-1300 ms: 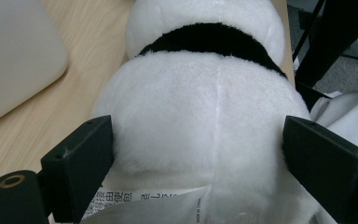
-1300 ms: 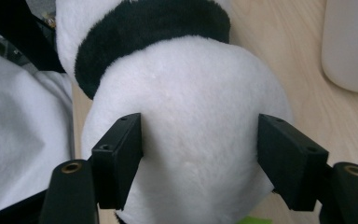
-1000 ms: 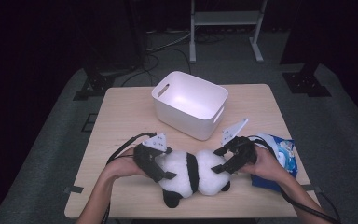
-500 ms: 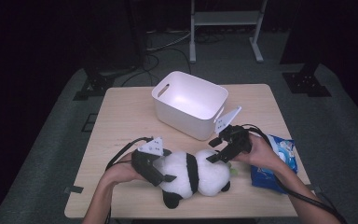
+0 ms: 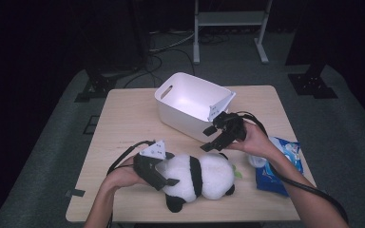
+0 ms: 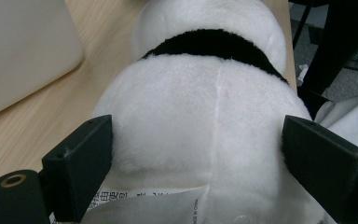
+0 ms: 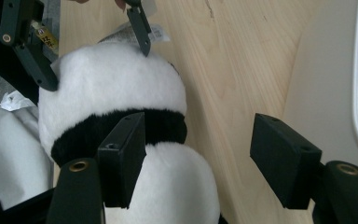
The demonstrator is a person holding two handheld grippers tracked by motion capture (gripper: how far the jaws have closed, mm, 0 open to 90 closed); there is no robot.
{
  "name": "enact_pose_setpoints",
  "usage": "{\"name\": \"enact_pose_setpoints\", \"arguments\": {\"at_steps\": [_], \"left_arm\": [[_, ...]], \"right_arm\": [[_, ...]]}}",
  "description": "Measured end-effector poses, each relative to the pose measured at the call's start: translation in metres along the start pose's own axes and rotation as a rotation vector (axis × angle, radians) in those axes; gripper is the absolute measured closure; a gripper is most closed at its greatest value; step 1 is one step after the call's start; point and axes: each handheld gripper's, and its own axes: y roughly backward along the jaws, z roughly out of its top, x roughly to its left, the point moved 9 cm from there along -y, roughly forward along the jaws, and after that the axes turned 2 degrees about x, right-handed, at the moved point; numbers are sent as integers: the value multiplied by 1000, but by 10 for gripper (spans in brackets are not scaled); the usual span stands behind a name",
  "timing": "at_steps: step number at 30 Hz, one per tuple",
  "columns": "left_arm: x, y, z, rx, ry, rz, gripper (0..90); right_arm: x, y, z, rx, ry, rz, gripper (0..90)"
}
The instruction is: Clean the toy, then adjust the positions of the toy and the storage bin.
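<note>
Dark floor and stand legs surrounded a pale wooden table [image 5: 123, 118] seen from above. Taking the table as a clock face from the person's side, the left gripper [image 5: 164, 176] sat at about seven o'clock, its jaws set wide around one end of a plush panda [image 5: 204, 173] that lay on its side near six o'clock. In the left gripper view the pads pressed into the white fur on both flanks, so it held the toy by its body; that grip likely served to steady or lift it. A sewn-in fabric tag [image 6: 144, 205] showed just below the fur between the jaws, with small printed characters and what looked like "MADE IN CHINA" along its edge; the rest was too small to read.

A white plastic bin [image 5: 190, 107] stood near twelve o'clock, open side up, a likely place for the toy to go. The right gripper [image 5: 215, 140] hovered at about three o'clock, between the bin's near wall and the panda, jaws parted and empty; its own view showed the panda's black band below and bare wood between the pads. Farther right, at four o'clock, lay a blue and white packet [image 5: 280, 166], its print not legible.
</note>
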Motion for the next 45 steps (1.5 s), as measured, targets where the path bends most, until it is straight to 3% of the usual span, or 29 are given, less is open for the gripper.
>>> {"name": "enact_pose_setpoints", "arguments": {"at_steps": [12,31,45], "left_arm": [[0,0,-1,-4,7,-2,97],[0,0,-1,-11,11,-5,97],[0,0,-2,-10,15,-7,97]], "right_arm": [[-9,-7,34,-11,24,6,339],[-32,-13,61,29,46,-36,378],[-60,-13,51,46,11,-79,512]]}}
